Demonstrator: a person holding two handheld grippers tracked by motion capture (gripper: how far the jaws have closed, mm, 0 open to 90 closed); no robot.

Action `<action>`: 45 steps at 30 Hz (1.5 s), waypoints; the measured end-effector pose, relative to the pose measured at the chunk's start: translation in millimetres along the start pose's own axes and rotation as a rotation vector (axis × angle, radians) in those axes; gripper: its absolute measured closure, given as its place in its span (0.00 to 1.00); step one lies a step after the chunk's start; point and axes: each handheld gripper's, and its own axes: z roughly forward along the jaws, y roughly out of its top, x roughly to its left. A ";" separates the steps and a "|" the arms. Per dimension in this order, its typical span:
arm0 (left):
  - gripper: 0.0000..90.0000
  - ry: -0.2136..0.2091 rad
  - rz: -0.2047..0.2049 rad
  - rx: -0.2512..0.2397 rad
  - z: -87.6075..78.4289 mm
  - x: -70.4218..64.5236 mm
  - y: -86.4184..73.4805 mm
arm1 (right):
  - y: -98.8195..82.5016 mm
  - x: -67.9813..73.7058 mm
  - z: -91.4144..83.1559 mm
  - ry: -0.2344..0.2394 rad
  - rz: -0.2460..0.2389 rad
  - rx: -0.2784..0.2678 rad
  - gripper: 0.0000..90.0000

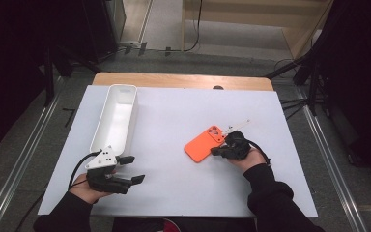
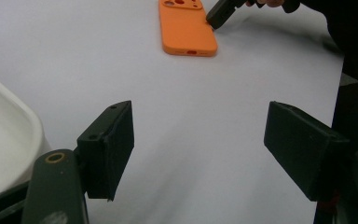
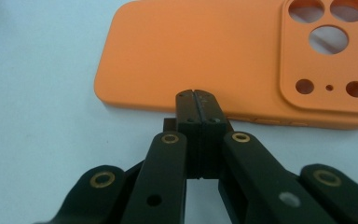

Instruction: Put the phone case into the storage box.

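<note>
White tabletop (image 1: 174, 183) roomy, right gripper (image 3: 198, 100) clenched at orange case (image 3: 191, 51) edge, left gripper (image 2: 198, 140) released.

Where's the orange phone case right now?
In the high view the orange phone case lies flat on the white table, right of centre, with the shut right gripper at its edge and the white tray far to its left.

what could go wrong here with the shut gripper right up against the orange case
The right gripper is shut, its tips at the long edge of the orange case. A nudge would likely just slide the case over the smooth white table, perhaps towards the thin white stick beside it. With shut jaws it cannot grasp the flat case. The left gripper stands open, far off by the tray.
</note>
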 end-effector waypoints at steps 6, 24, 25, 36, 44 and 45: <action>0.27 -0.003 -0.007 0.003 -0.6 0.4 0.2 | 3.4 0.1 2.8 0.003 0.001 -0.005 0.96; 0.27 -0.003 -0.014 0.002 -1.6 0.4 0.8 | -4.3 6.7 -29.2 0.075 0.003 -0.125 0.49; 0.27 -0.004 -0.016 0.003 -1.7 0.5 0.9 | -5.9 8.0 -32.5 0.068 0.003 -0.132 0.43; 0.27 -0.016 -0.027 -0.022 -2.8 -0.5 1.4 | -11.6 19.1 -50.7 0.081 -0.012 -0.195 0.32; 0.31 -0.035 -0.025 -0.044 -3.5 -2.6 1.8 | -22.5 26.5 -58.0 0.085 -0.012 -0.218 0.31; 0.31 -0.036 -0.026 -0.037 -3.2 -2.6 1.8 | -23.7 28.1 -59.0 0.083 -0.009 -0.220 0.31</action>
